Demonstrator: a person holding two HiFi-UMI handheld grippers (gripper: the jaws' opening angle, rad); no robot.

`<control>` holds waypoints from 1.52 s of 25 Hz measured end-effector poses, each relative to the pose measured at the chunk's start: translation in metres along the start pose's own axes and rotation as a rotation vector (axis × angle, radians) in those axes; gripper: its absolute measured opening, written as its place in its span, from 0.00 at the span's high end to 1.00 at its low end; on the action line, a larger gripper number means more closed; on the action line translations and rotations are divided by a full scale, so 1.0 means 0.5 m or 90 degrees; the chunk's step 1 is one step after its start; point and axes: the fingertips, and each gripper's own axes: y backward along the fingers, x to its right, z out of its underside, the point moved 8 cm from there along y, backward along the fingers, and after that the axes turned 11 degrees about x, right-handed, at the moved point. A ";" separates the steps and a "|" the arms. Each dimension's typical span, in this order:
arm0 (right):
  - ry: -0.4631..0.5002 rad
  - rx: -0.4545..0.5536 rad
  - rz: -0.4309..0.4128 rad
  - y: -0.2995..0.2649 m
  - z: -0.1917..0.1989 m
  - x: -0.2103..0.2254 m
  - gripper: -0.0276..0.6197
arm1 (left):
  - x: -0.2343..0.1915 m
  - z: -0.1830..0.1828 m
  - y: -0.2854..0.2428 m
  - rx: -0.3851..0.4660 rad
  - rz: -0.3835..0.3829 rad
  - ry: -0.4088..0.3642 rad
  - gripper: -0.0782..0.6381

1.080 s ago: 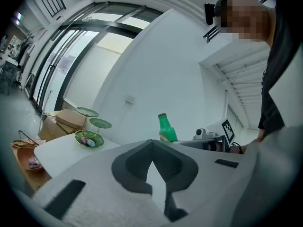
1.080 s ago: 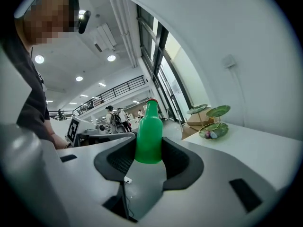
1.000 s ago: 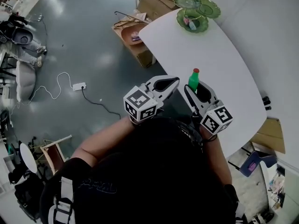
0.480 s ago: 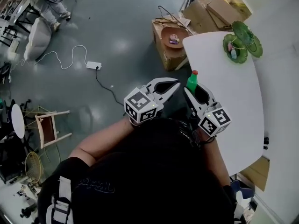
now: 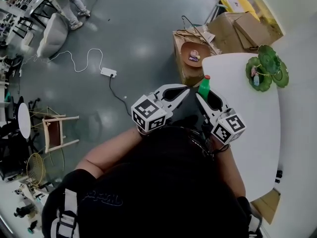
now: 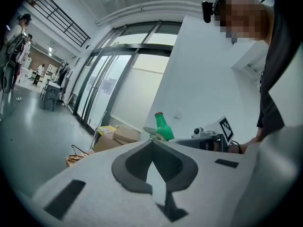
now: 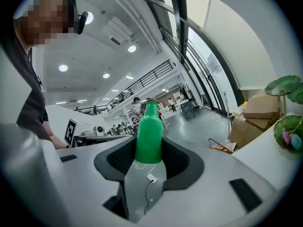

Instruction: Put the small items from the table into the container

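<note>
Room: open hall with a glossy grey floor (image 5: 124, 33). A white tabletop (image 5: 242, 108) runs along the right of the head view, and cardboard boxes (image 5: 237, 31) stand beyond its far-left corner.
Task item: green bottle (image 5: 204, 87) with a red cap, upright, at the tabletop's left edge. I cannot tell whether it hangs over the top or just off it.
Right gripper (image 5: 204, 96): clamped on the green bottle low on its body, the neck standing clear above the jaws.
Left gripper (image 5: 184, 88): jaws closed tip to tip with nothing between them, carried just beside the right one.
Candidate containers: a brown bowl (image 5: 192, 53) on a box beside the tabletop's far-left corner, with something small already in it, and green dishes (image 5: 267, 68) at the far edge, also holding small bits. I cannot tell which one is meant.
Step in hand, my reading: carrying the bottle to its drop point.
Handling advice: I would keep the bottle upright and the grip firm. I would bring it squarely over the rim, lower it until the base is inside, and only then part the jaws.
Risk: a tall bottle in a shallow bowl is likely to tip.
</note>
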 end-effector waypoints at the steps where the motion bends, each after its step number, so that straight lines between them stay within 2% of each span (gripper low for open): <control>1: 0.002 0.004 -0.002 0.002 -0.015 0.020 0.69 | -0.002 0.000 -0.025 -0.001 -0.001 -0.001 0.88; 4: 0.003 0.019 0.008 0.015 -0.059 0.080 0.69 | -0.003 -0.008 -0.107 -0.007 0.015 -0.006 0.89; 10: 0.005 0.050 0.085 0.087 -0.109 0.187 0.69 | 0.018 0.005 -0.253 -0.027 0.088 -0.004 0.88; 16: -0.021 0.094 0.228 0.184 -0.126 0.239 0.69 | 0.049 0.029 -0.389 -0.092 0.216 0.029 0.88; 21: 0.011 0.135 0.369 0.259 -0.144 0.253 0.69 | 0.082 0.059 -0.501 -0.141 0.362 0.041 0.88; 25: -0.004 0.188 0.477 0.289 -0.156 0.258 0.69 | 0.089 0.059 -0.567 -0.173 0.453 0.054 0.88; 32: -0.015 0.259 0.606 0.230 -0.163 0.267 0.69 | 0.024 0.026 -0.647 -0.217 0.582 0.060 0.88; 38: -0.014 0.287 0.651 0.113 -0.143 0.256 0.69 | -0.053 0.001 -0.661 -0.226 0.643 0.068 0.89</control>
